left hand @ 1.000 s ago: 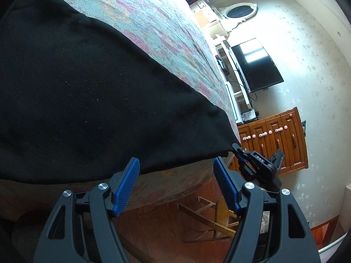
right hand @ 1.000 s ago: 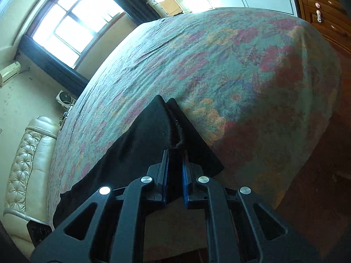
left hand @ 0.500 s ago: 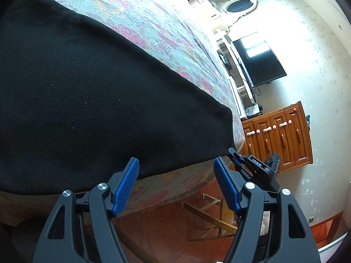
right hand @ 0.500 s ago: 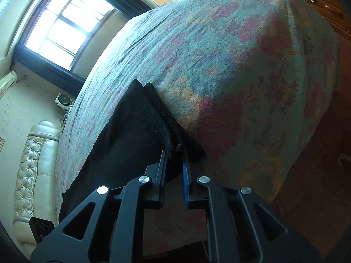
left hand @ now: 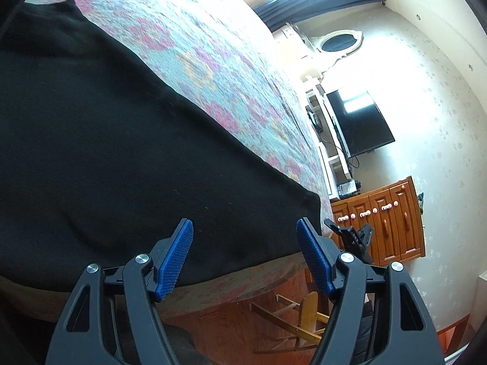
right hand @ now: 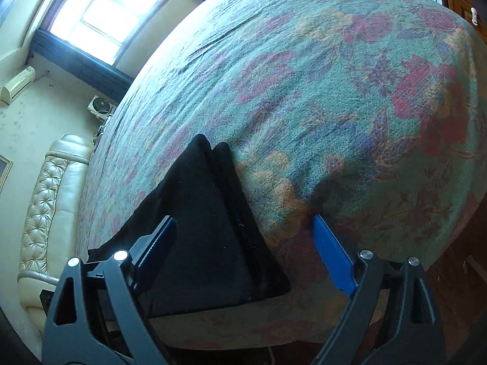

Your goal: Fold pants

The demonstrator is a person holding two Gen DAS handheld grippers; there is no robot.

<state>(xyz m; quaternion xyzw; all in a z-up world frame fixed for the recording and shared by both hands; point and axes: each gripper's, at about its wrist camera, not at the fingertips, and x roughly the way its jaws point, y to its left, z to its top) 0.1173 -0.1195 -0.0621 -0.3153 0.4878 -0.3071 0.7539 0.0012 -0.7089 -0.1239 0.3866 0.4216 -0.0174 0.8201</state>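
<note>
1 black pants (left hand: 121, 140), 1 bedspread (right hand: 304, 91), 2 claws, 1 TV (left hand: 359, 124).

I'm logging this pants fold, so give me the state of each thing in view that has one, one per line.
black pants: lying flat on the bed, folded layers visible at the near corner, gripped by neither gripper.
floral bedspread: spread over the bed, slightly wrinkled.
left gripper: open, empty, over the pants' edge.
right gripper: jaws opening, pants corner between them, pads not pressing.
television: screen dark.
</note>
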